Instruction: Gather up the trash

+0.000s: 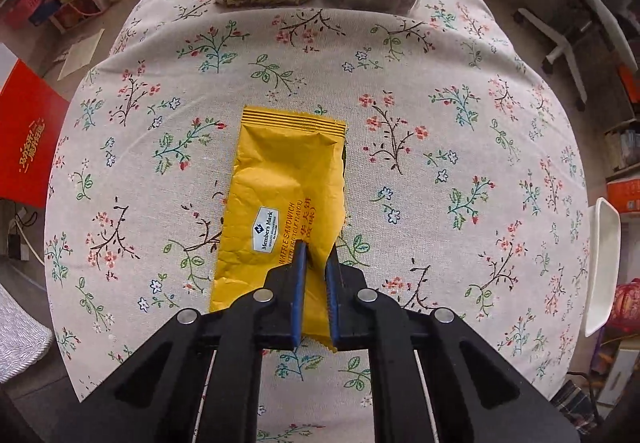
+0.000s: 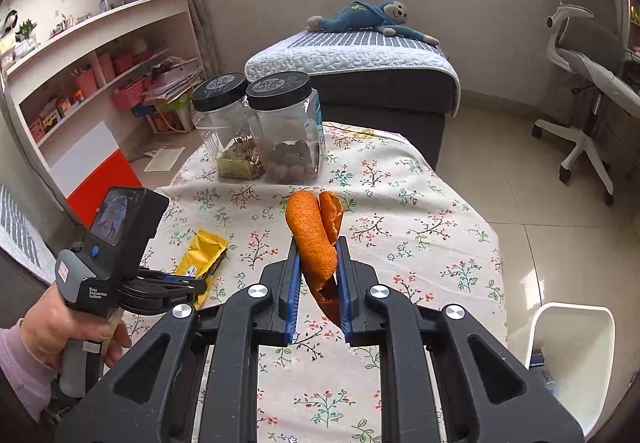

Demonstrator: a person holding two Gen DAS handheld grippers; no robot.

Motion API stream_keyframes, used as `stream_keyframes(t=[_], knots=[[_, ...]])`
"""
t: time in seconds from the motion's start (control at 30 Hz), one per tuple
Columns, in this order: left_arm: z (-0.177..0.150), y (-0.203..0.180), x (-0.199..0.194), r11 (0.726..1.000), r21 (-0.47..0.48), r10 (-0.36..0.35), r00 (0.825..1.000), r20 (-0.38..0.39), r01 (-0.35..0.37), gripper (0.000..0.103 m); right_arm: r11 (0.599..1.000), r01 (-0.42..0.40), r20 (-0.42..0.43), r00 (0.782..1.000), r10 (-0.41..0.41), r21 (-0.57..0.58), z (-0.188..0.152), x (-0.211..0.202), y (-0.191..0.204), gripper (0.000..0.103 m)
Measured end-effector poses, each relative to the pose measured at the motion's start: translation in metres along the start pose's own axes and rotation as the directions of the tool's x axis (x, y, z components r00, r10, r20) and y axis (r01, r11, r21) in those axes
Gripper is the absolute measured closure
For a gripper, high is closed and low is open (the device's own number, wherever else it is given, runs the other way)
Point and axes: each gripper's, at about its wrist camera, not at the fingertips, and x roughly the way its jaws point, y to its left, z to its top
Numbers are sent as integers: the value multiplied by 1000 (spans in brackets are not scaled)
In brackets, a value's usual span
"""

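A yellow snack wrapper (image 1: 284,179) lies flat on the floral tablecloth (image 1: 440,83). My left gripper (image 1: 318,251) points down at it and is shut on the wrapper's near end, which is pinched up between the blue pads. The right wrist view shows that same wrapper (image 2: 202,253) at the table's left, with the left gripper (image 2: 196,285) on it and a hand (image 2: 60,327) holding its handle. My right gripper (image 2: 318,243) is shut on a curled piece of orange peel (image 2: 314,231), held in the air above the table's middle.
Two clear jars with black lids (image 2: 224,131) (image 2: 288,131) stand at the table's far end. A white bin (image 2: 572,355) sits on the floor at the table's right. Beyond are a grey bench with a plush monkey (image 2: 372,17), an office chair (image 2: 588,83) and shelves on the left.
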Motion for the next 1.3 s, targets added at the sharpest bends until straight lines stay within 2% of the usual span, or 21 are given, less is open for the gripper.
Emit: stream_keyframes(t=[0.13, 0.27, 0.37, 0.5, 0.57, 0.6, 0.67, 0.7, 0.73, 0.77, 0.8, 0.87, 0.97, 1.1, 1.17, 1.2, 1.23, 1.27, 1.3], knots=[[0, 3, -17, 1000, -18, -19, 998, 65, 20, 100, 1000, -3, 6, 1000, 3, -3, 1, -1, 2, 88], [3, 6, -48, 999, -31, -28, 986, 165, 34, 101, 1000, -5, 22, 1000, 4, 8, 2, -3, 1, 88], [12, -5, -69, 999, -27, -25, 967, 254, 33, 101, 1000, -5, 38, 999, 5, 16, 4, -7, 0, 88], [19, -19, -99, 999, -18, -31, 933, 360, 41, 101, 1000, -2, 54, 999, 1, 18, 4, -11, 0, 88], [21, -25, -107, 999, -7, -31, 919, 394, 37, 101, 1000, -2, 56, 998, 1, 21, 5, -12, -1, 87], [22, -27, -107, 999, 9, -43, 923, 382, 43, 101, 1000, -2, 57, 998, 1, 24, 5, -12, -2, 87], [25, -24, -95, 999, -13, -42, 950, 308, 49, 99, 999, -6, 55, 998, 4, 32, 4, -12, -4, 87], [23, -15, -86, 995, -66, -54, 960, 276, 74, 86, 999, -8, 54, 999, 6, 36, 4, -12, -5, 87], [22, -2, -75, 986, -127, -72, 967, 243, 106, 46, 999, -8, 53, 999, 6, 38, 4, -13, -6, 87], [22, 8, -62, 975, -193, -71, 974, 216, 114, 25, 999, -7, 53, 999, 5, 37, 4, -13, -6, 87], [21, 18, -52, 960, -254, -63, 976, 207, 116, 15, 999, -6, 51, 999, 4, 35, 4, -12, -6, 87], [26, 28, -32, 940, -320, -71, 984, 161, 120, 14, 1000, -1, 46, 999, 0, 26, 3, -11, -6, 87], [32, 24, -4, 917, -370, -119, 988, 97, 146, 13, 1000, 1, 35, 999, -2, 27, 3, -8, -9, 87], [37, 3, 24, 933, -352, -59, 997, 45, 71, 13, 999, 6, 17, 1000, -7, 35, 2, -4, -15, 87], [38, -4, 29, 943, -332, -11, 998, 64, 32, 13, 999, 12, 8, 1000, -12, 34, 1, -2, -18, 87], [39, -9, 28, 950, -311, -2, 997, 80, 27, 17, 999, 13, 5, 1000, -13, 34, 1, -1, -19, 87], [39, -13, 28, 958, -285, -5, 996, 89, 30, 31, 999, 13, 3, 1000, -13, 33, 1, 0, -19, 87], [40, -18, 26, 966, -256, -1, 995, 96, 26, 40, 999, 14, 1, 1000, -14, 32, 2, 1, -20, 87], [41, -21, 24, 972, -232, -21, 994, 105, 45, 57, 999, 14, 0, 1000, -14, 32, 2, 2, -20, 86]])
